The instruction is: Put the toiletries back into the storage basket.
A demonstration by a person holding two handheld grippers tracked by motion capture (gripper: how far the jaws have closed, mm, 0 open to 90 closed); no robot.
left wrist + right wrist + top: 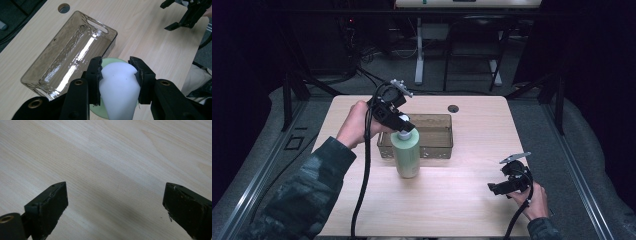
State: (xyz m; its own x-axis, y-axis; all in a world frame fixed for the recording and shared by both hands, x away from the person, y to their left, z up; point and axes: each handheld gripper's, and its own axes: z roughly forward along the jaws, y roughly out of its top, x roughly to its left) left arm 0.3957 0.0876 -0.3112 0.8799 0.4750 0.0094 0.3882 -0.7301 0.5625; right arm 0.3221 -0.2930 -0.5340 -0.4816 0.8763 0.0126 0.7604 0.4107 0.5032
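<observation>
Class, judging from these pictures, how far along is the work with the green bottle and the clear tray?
Done: the left claw is shut on the green bottle's white cap. In hand: the green bottle stands beside the clear tray. Left: probably placing it inside. The right claw waits open.

Pale green bottle (406,155), white cap (119,82), upright

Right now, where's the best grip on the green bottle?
The white cap, from above. The green bottle stands upright beside the clear bin, and the cap is narrower than the body. The left tool is shut on it that way.
</observation>
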